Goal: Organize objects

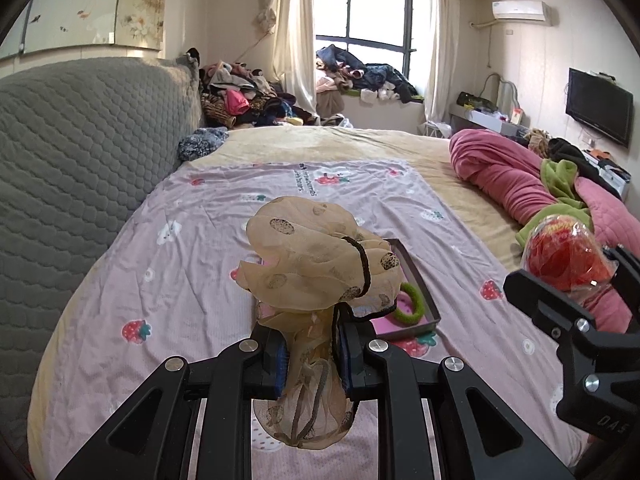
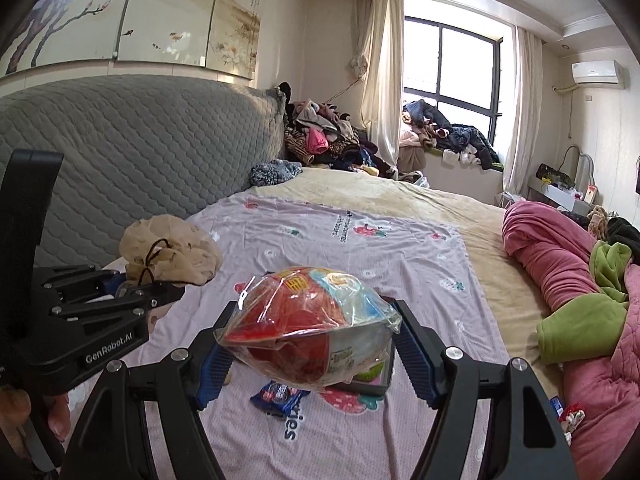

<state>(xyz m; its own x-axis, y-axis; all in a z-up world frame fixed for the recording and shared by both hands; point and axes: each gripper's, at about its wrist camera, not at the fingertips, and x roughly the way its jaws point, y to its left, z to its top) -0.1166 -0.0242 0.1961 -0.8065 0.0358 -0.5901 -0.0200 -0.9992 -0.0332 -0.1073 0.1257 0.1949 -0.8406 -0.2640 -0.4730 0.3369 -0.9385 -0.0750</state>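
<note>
1. We hold two items clear of the bed (image 1: 132, 272) at once: the left claw (image 1: 310, 360) is clenched on a beige sheer hair scrunchie (image 1: 316, 248), pinching its gathered tail so that the puffed part stands above the pads with a black elastic (image 1: 362, 268) looped round it

2. The right claw (image 2: 316, 356) grasps a red item in a clear plastic bag (image 2: 308, 320), its jaws standing wide because the bag is bulky; the blue pads (image 2: 214, 368) press it from either side and the bag bulges above them

3. We judge both are lifted this way to be carried to a common place, and the likeliest is the shallow grey tray (image 1: 424, 296) lying on the lilac strawberry-print sheet (image 1: 280, 184); its floor is pink and a green hair tie (image 1: 412, 304) already lies in it

4. In the left wrist view the tray sits just beyond and to the right of the scrunchie, partly hidden behind it; in the right wrist view it lies below the bag, only a corner showing

5. A small blue snack packet (image 2: 276, 394) rests on the sheet beside the tray, under the right claw, not yet gathered

6. A rolled pink quilt (image 1: 504, 176) lies along the right of the bed, well apart from both claws
</note>
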